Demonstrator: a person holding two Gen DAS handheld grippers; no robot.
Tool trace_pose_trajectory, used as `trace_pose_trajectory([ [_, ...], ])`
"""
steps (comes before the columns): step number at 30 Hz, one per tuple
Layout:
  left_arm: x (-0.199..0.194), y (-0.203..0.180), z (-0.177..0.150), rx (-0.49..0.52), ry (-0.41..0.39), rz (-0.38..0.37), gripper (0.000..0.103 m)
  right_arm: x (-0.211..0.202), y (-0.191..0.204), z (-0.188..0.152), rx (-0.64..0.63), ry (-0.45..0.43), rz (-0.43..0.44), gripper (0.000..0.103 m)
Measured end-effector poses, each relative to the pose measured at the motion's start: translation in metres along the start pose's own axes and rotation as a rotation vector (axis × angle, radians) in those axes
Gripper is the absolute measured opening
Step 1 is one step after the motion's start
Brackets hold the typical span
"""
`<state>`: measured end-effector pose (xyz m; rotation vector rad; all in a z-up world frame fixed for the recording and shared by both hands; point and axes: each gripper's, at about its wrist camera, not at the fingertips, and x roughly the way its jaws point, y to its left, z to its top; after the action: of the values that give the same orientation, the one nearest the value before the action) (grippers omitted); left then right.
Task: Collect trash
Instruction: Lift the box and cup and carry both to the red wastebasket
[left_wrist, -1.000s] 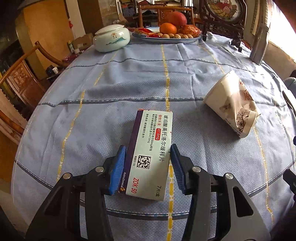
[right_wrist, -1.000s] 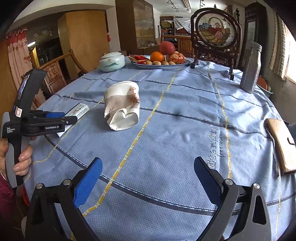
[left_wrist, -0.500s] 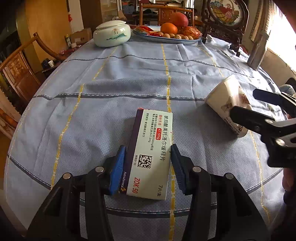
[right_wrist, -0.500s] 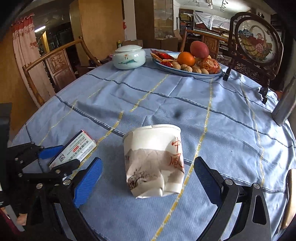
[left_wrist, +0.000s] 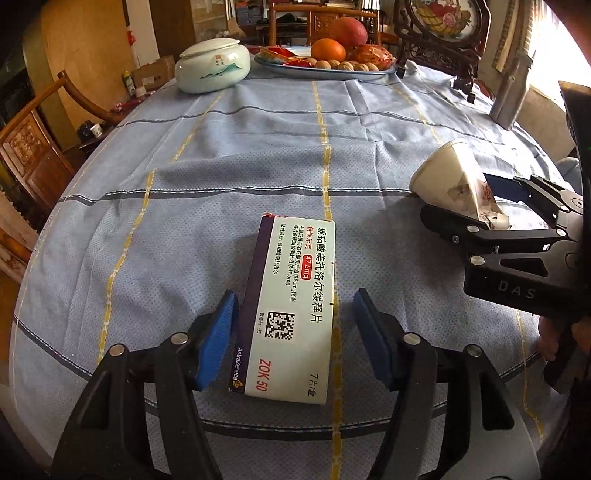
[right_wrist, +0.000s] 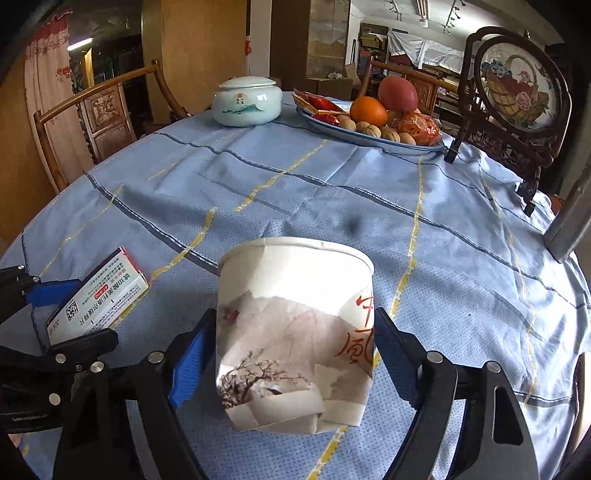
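A crushed paper cup (right_wrist: 295, 332) lies on its side near a flat white medicine box (left_wrist: 291, 310).

We cannot see the cup's (left_wrist: 456, 181) near end in the left wrist view, where the right gripper (left_wrist: 476, 206) covers it, nor whether the pads press it. The box's (right_wrist: 98, 295) near end sits behind the left gripper (right_wrist: 62, 314) in the right wrist view. The flask (right_wrist: 569, 225) is cut by the right edge; the small print on the box is too fine to read
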<state>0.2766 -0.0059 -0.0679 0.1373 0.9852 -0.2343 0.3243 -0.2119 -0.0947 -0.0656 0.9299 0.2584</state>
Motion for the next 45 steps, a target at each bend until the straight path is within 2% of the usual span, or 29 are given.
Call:
trace_pose_trajectory([
  [5, 0.0, 0.001, 0.001, -0.005, -0.005, 0.002, 0.067, -0.005, -0.005, -0.001, 0.021, -0.024, 0.001, 0.074],
  [8, -0.006, 0.002, 0.0, -0.014, -0.038, -0.003, 0.047, -0.016, -0.003, 0.0, 0.021, -0.057, 0.02, 0.074],
  [12, -0.017, -0.001, -0.002, -0.001, -0.098, -0.002, 0.047, -0.038, -0.002, 0.003, 0.027, -0.131, 0.021, 0.074],
  [16, -0.029, 0.001, -0.004, -0.007, -0.161, -0.018, 0.047, -0.051, -0.006, 0.004, 0.047, -0.167, 0.037, 0.074],
  [20, -0.041, 0.017, -0.009, -0.092, -0.191, -0.036, 0.047, -0.067, -0.008, 0.002, 0.055, -0.215, 0.045, 0.074],
  [23, -0.051, 0.028, -0.017, -0.141, -0.198, -0.018, 0.047, -0.077, -0.008, 0.001, 0.06, -0.239, 0.064, 0.074],
  [33, -0.114, 0.048, -0.064, -0.218, -0.268, 0.086, 0.047, -0.118, 0.005, -0.017, 0.062, -0.341, 0.142, 0.074],
  [37, -0.142, 0.059, -0.088, -0.25, -0.303, 0.121, 0.047, -0.134, 0.021, -0.029, 0.033, -0.382, 0.137, 0.074],
  [45, -0.189, 0.103, -0.155, -0.373, -0.324, 0.218, 0.047, -0.165, 0.067, -0.044, -0.029, -0.431, 0.216, 0.074],
])
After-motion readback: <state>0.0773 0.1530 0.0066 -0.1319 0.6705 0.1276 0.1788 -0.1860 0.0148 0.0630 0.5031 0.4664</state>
